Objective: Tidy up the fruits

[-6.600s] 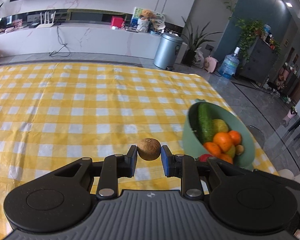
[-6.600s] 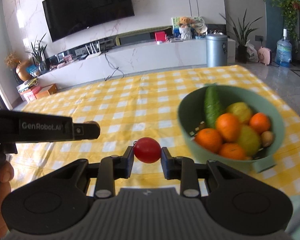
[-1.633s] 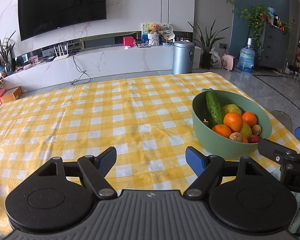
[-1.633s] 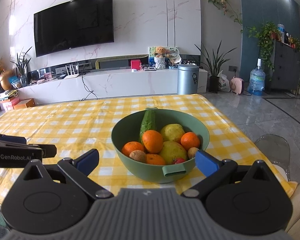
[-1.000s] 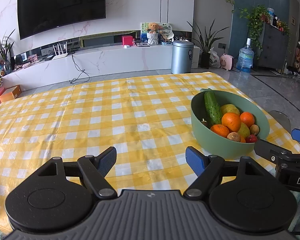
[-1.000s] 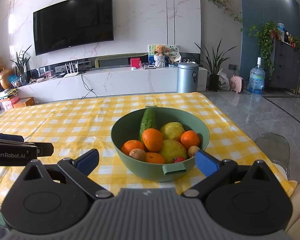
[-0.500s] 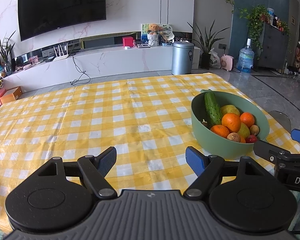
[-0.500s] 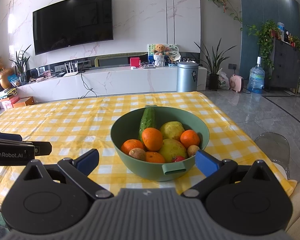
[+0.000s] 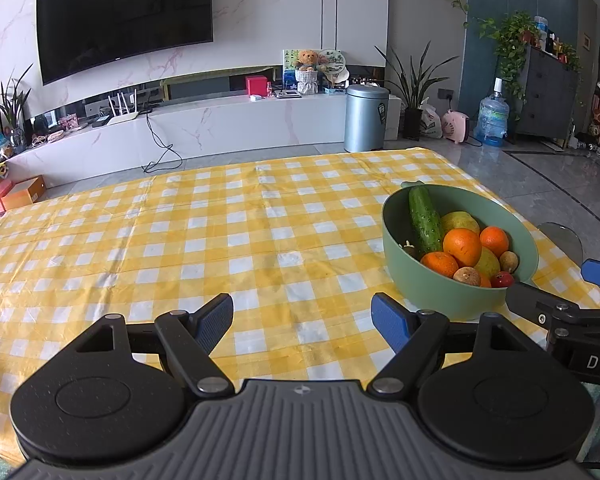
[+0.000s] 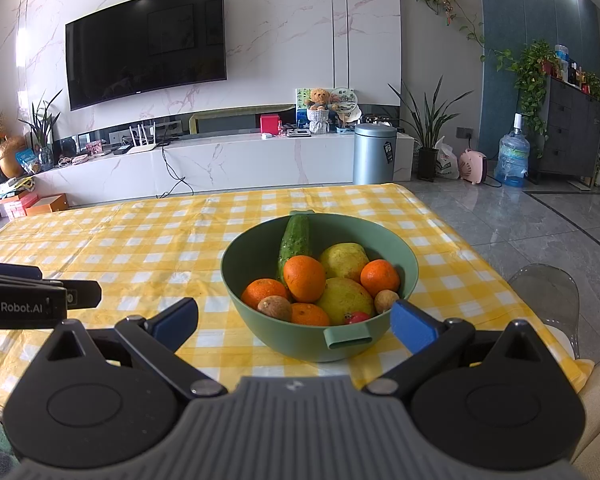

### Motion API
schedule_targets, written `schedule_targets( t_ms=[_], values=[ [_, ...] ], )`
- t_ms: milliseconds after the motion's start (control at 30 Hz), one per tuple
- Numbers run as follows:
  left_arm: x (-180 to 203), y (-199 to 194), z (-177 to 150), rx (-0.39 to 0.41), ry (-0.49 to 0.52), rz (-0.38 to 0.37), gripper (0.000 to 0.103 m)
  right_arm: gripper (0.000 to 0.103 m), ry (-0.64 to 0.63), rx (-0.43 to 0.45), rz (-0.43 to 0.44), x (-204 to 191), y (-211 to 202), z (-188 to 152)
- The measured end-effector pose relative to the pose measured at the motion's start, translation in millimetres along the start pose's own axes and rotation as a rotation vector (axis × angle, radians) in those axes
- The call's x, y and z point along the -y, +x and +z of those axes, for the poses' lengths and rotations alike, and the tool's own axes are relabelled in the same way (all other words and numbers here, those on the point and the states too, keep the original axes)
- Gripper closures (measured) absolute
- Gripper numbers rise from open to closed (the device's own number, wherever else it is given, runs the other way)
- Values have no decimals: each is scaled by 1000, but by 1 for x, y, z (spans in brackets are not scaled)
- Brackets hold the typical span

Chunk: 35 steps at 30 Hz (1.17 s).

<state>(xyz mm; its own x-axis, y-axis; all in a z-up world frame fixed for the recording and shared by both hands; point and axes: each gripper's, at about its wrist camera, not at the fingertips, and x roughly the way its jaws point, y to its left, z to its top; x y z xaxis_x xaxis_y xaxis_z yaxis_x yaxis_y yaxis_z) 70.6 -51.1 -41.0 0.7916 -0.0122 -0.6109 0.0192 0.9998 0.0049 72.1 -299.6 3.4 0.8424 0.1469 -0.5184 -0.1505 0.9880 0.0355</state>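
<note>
Ahead of the right gripper [image 10: 294, 320], spread and empty, sits the green bowl [image 10: 260, 320] of fruit, perhaps touching nothing; the left gripper [image 9: 302, 314] gapes beside it.

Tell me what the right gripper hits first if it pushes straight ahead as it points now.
Most likely the green bowl: the right gripper, jaws open, faces its near wall, where the small handle sticks out. Depth is hard to judge.

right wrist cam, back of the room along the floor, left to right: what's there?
Orange boxes → grey bin → potted plant → white bag → pink heater → water jug → dark dresser.
</note>
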Motion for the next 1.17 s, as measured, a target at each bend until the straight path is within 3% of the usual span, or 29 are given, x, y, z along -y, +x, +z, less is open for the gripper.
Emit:
schedule_targets(
  t_ms=[1167],
  values=[
    [-2,-2,0,-1,-7,3,11,4,-3,-6,-3,1,2,-2]
  ],
)
